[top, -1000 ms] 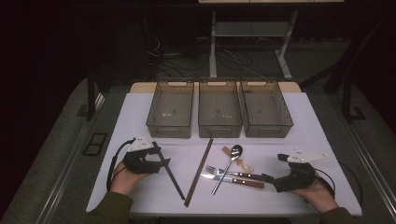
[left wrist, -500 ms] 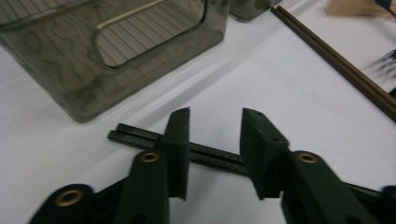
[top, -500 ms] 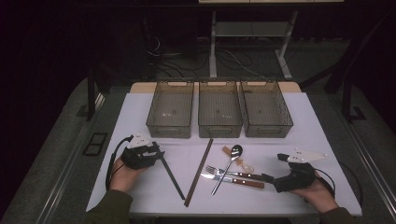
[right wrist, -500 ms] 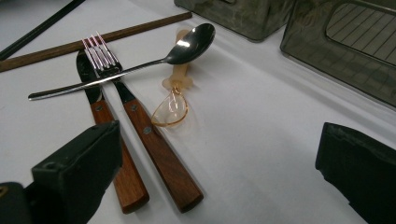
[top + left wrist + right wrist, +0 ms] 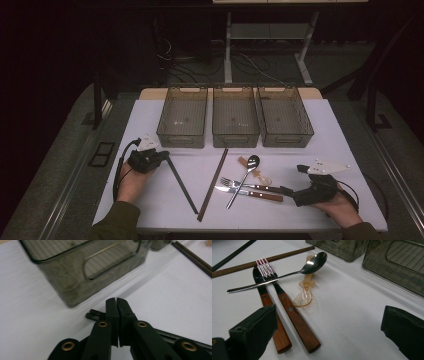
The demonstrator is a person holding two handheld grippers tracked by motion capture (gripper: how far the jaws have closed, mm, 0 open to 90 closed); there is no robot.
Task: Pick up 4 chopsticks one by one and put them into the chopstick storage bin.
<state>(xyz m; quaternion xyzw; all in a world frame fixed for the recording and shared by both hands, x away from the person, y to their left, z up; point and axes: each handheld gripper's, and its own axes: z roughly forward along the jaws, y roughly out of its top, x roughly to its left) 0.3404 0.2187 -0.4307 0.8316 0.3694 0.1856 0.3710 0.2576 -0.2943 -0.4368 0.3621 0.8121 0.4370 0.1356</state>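
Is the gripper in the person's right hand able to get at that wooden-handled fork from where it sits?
Probably yes. The right gripper is open and sits just off the handle ends of the fork and knife, with bare table between. A spoon lies across the fork's tines, not its handle.

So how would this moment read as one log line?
left hand-held gripper: shut on black chopstick | right hand-held gripper: open, near fork
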